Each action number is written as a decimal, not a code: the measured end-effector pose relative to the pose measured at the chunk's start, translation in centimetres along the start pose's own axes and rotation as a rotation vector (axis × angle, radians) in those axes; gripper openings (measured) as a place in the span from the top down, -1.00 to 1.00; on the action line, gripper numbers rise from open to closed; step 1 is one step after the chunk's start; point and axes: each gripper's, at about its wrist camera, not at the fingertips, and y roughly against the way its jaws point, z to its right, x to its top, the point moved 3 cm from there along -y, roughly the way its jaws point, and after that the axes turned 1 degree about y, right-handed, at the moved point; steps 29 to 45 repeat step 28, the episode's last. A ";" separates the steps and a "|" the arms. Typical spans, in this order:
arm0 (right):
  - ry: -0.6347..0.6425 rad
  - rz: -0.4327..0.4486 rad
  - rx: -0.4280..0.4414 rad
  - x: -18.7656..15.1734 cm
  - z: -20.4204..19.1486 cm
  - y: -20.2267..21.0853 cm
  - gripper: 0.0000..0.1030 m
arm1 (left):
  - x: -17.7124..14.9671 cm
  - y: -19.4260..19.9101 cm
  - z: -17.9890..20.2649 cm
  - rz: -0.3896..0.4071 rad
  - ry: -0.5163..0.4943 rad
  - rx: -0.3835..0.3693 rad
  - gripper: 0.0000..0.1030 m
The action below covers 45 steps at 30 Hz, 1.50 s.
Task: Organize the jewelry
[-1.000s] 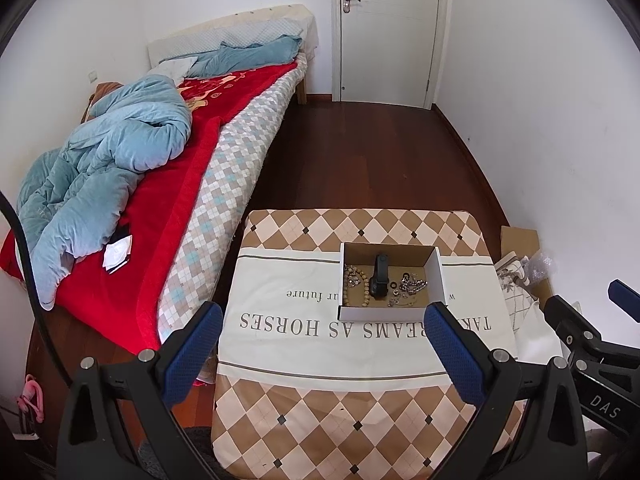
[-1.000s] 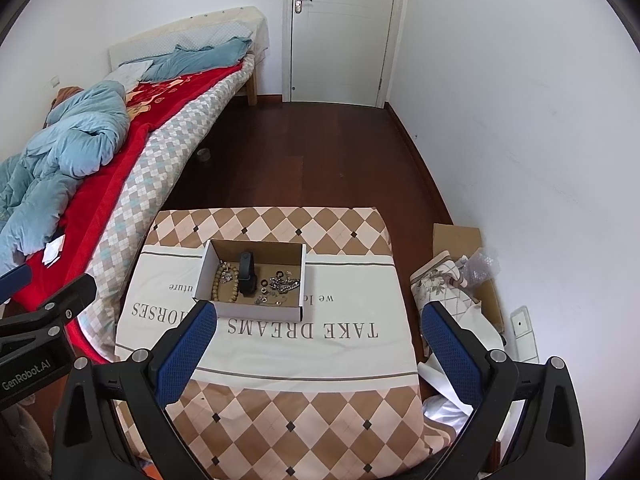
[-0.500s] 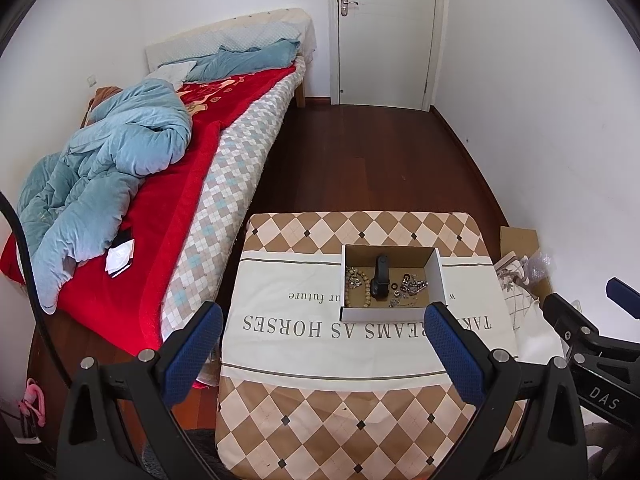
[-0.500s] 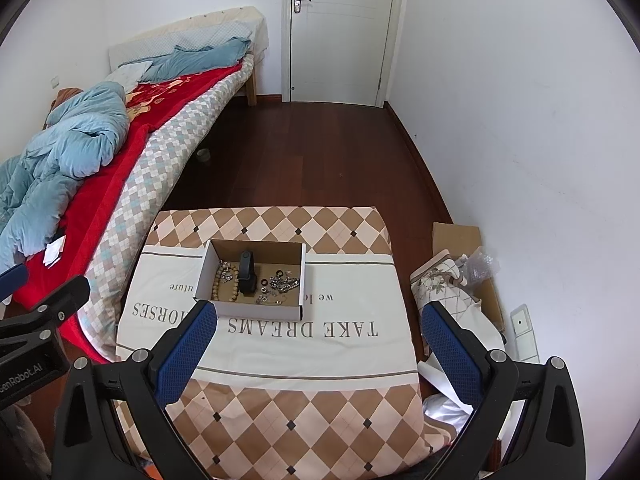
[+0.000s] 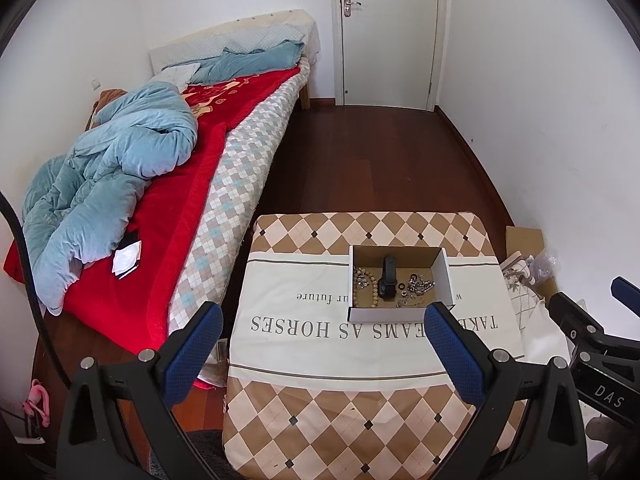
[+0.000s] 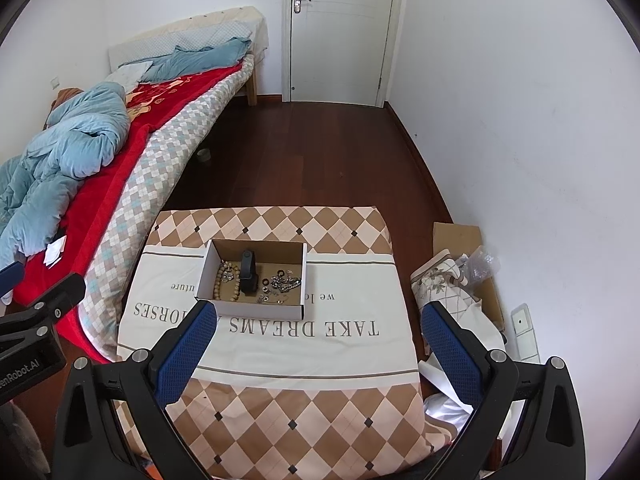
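A small open cardboard box [image 5: 445, 272] [image 6: 206, 276] sits on the cloth-covered table [image 5: 304, 320] [image 6: 344, 344]. Inside lie a black watch band [image 5: 387, 278] [image 6: 248, 272], a wooden bead bracelet [image 5: 373, 292] [image 6: 219, 280], silver chains [image 5: 418, 286] [image 6: 286, 282] and small rings. My left gripper [image 5: 324, 334] is open and empty, held high above the table's near half. My right gripper [image 6: 318, 332] is open and empty, also high above the table, to the right of the left one.
A bed [image 5: 168, 200] with a red cover and blue quilt stands to the left. Dark wood floor [image 6: 312, 160] leads to a white door [image 6: 340, 28]. Cardboard and plastic bags [image 6: 460, 280] lie on the floor right of the table, by the white wall.
Both grippers have drifted only slightly; the view barely shifts. The box and jewelry have not moved. Both grippers stay open.
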 end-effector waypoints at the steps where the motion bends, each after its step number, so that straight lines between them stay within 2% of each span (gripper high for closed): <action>1: 0.002 0.000 0.000 0.0 0.0 0.0 -1.00 | 0.0 0.0 0.0 0.000 0.001 0.001 -1.00; 45: 0.001 0.002 0.000 0.5 -0.1 0.5 -1.00 | -0.1 0.7 -0.2 0.017 0.007 -0.023 -1.00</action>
